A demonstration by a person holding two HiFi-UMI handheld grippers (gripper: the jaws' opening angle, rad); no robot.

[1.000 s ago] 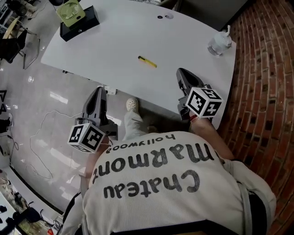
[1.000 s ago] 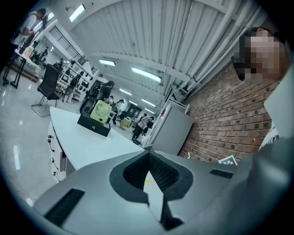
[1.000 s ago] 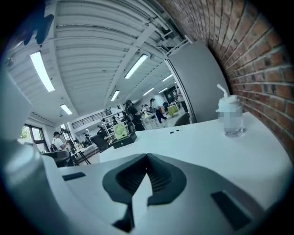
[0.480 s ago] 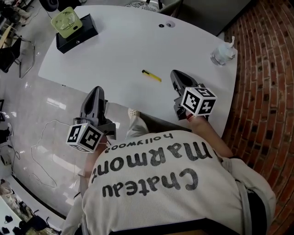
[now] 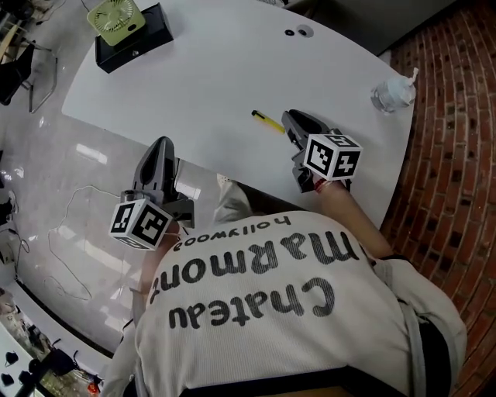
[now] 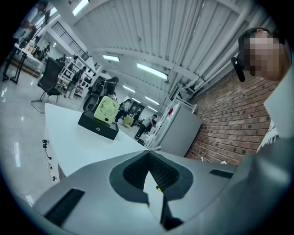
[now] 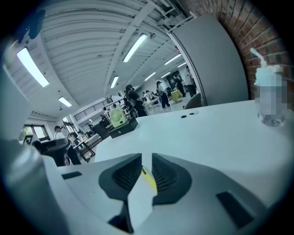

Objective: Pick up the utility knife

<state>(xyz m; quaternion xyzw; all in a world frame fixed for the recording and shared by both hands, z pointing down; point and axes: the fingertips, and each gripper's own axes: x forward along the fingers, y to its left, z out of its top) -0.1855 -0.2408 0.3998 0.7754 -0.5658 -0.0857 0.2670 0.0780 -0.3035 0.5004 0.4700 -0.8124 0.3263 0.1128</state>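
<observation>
Right claw (image 7: 147, 157) is opening: jaws a narrow gap apart, w/ the yellow utility knife (image 5: 267, 121) seen thru that gap just ahead of the tips. Pads aren't pressing on it, so nothing is gripped; can't tell if the tips touch it. Knife lies flat on the white surface (image 5: 217, 70), toward the front edge, its near end just beside the right claw's tips. Left claw (image 5: 161, 146) sits at the surface's front edge, well apart from the knife, tips together, empty. Farther out: clear pump bottle (image 5: 394, 93) at the surface's right end, green fan (image 5: 114, 15) on a black box (image 5: 132, 46) at the far left corner.
</observation>
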